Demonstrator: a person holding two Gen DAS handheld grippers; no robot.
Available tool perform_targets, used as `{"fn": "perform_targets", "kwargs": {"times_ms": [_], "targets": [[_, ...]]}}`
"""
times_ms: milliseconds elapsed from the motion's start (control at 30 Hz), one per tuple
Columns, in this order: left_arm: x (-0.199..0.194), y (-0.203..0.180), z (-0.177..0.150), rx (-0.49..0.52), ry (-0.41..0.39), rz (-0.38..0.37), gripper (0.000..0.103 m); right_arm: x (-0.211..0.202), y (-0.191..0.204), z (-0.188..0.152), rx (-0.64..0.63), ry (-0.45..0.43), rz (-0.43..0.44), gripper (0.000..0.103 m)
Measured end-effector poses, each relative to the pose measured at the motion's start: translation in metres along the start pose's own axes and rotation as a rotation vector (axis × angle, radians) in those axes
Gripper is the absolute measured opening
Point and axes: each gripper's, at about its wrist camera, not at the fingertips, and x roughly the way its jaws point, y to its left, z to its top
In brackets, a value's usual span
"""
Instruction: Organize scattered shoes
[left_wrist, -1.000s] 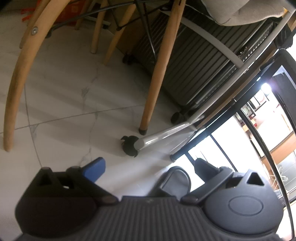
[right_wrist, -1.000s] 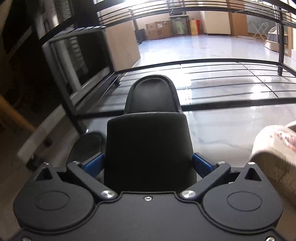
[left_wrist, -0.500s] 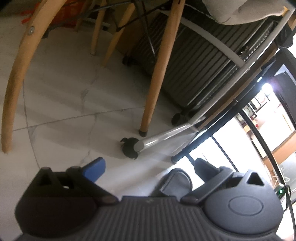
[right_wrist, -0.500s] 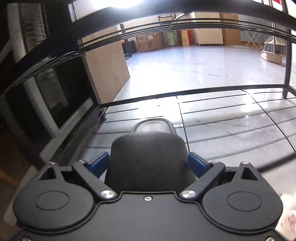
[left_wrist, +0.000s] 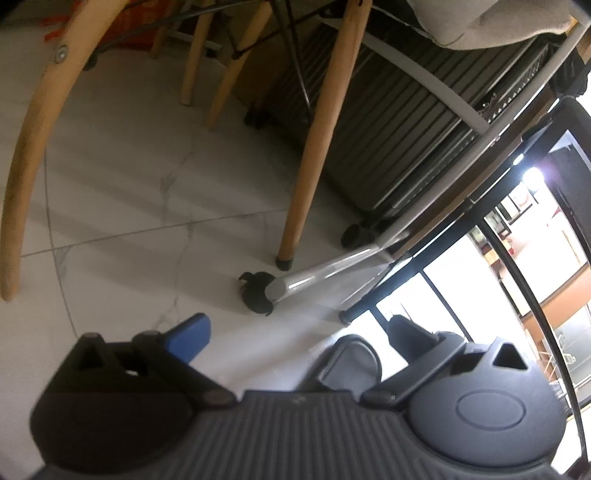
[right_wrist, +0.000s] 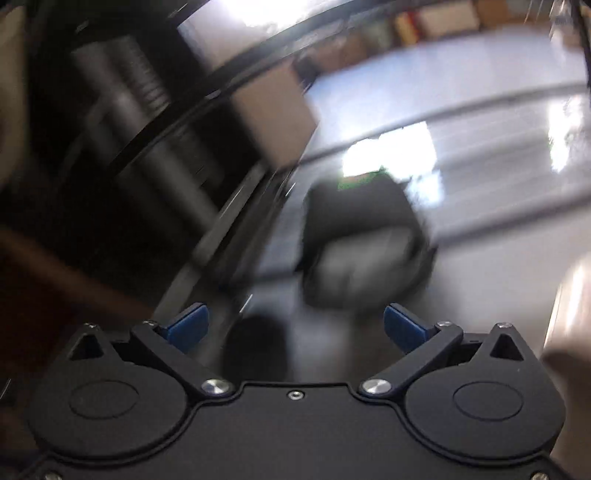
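Blurred, rounded black shoe (right_wrist: 360, 247) lies free ahead of the right tool (right_wrist: 294, 325), blue pads spread wide; left tool (left_wrist: 295, 338) likewise empty.

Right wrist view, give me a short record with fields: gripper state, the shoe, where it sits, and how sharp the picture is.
right gripper: open, nothing between the blue pads
shoe: one black slipper, ahead of the gripper, not touching it
location: appears to lie on the black wire rack, low tier
left gripper: open, holding nothing
image: heavy motion blur

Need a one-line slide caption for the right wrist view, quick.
Right gripper open, a blurred black shoe lying free ahead of it by the black rack.
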Motion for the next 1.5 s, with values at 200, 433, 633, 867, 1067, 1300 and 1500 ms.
{"fn": "perform_targets", "kwargs": {"times_ms": [200, 433, 633, 867, 1067, 1300, 1500], "targets": [[-0.006, 0.000, 0.000, -0.002, -0.011, 0.001, 0.102, 0.030, 0.033, -0.051, -0.144, 0.136, -0.017, 0.103], [-0.003, 0.000, 0.001, -0.003, -0.005, 0.000, 0.102, 0.071, 0.057, -0.048, -0.226, 0.203, -0.044, 0.103], [-0.002, 0.002, 0.001, -0.012, -0.005, -0.005, 0.102, 0.079, 0.057, -0.053, -0.223, 0.193, -0.030, 0.101], [-0.006, 0.004, -0.001, -0.019, -0.011, -0.014, 0.102, 0.052, 0.062, -0.043, -0.208, 0.079, 0.043, 0.099], [-0.013, 0.004, -0.004, -0.028, -0.011, -0.015, 0.102, 0.013, 0.051, -0.029, -0.084, -0.014, 0.073, 0.099], [-0.027, 0.002, -0.005, -0.023, -0.016, -0.013, 0.102, -0.003, 0.043, -0.014, -0.026, -0.107, 0.053, 0.099], [-0.034, 0.004, -0.004, -0.032, -0.014, -0.010, 0.102, 0.033, 0.059, 0.022, -0.046, -0.167, 0.037, 0.099]]}}
